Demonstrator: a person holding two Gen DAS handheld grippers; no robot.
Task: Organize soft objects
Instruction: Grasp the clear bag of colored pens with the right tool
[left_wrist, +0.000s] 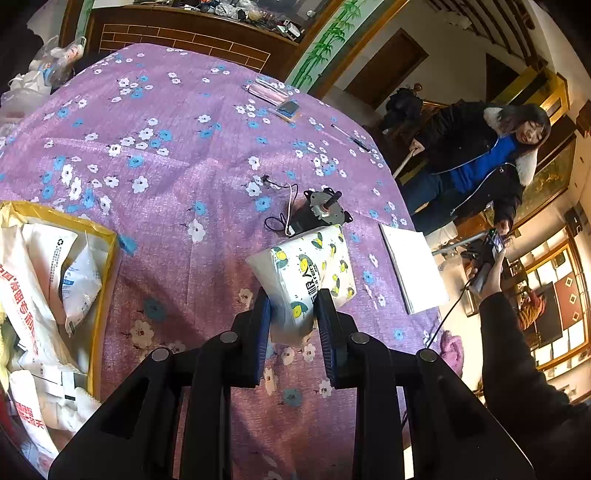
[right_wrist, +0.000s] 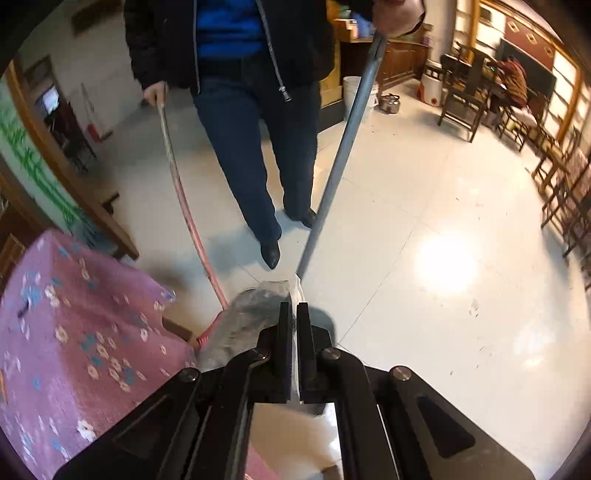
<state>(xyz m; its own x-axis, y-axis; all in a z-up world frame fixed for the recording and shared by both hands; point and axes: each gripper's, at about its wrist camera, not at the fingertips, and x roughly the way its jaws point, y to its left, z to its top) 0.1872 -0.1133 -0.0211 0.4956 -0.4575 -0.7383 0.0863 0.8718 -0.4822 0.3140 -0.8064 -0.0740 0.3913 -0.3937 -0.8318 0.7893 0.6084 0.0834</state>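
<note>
Gripping tissue pack (left_wrist: 308, 275), left tongs (left_wrist: 293, 314) half-closed.

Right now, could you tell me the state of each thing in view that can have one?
left gripper: shut on the tissue pack
tissue pack: lifted, tilted
cardboard box: open, holding white bags
motor: lying on the tablecloth
right gripper: shut on a clear plastic bag
</note>
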